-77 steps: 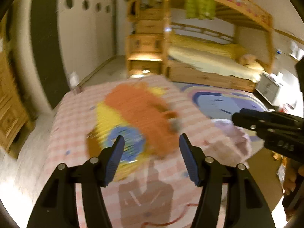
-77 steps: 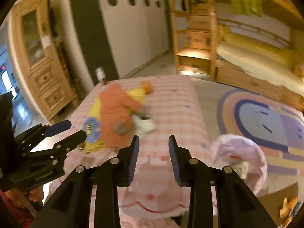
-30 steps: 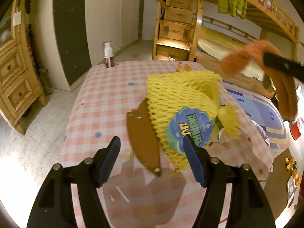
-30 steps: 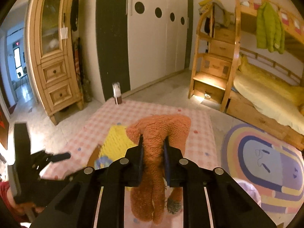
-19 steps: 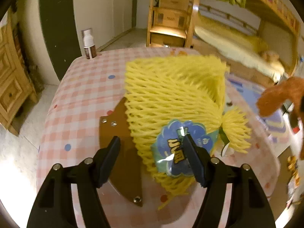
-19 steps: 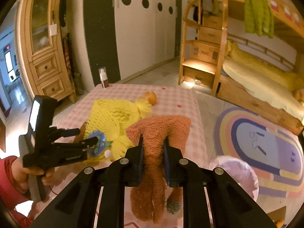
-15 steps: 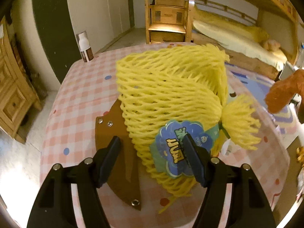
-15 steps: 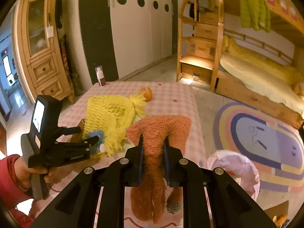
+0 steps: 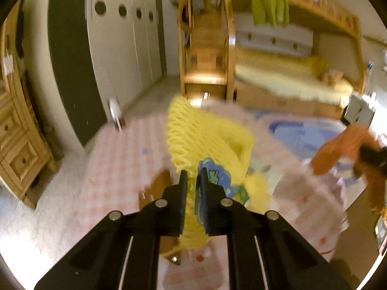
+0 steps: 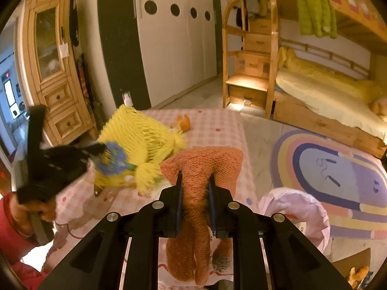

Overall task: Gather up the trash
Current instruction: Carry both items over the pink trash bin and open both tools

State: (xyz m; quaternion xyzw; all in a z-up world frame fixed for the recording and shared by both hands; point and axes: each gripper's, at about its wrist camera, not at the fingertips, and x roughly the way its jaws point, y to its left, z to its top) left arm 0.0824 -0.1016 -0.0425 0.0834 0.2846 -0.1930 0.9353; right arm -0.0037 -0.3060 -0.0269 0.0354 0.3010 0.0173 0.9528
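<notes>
My left claw is pinched on the yellow mesh net, right at its blue label, and holds it raised above the pink checked counter; this view is blurred. My right claw is clamped on the orange knitted cloth, which droops below the fingers near the counter's edge. A brown leather piece lies under the net. An orange peel sits at the counter's far end. The pink-lined trash bin stands on the floor just beside the counter, on my right.
</notes>
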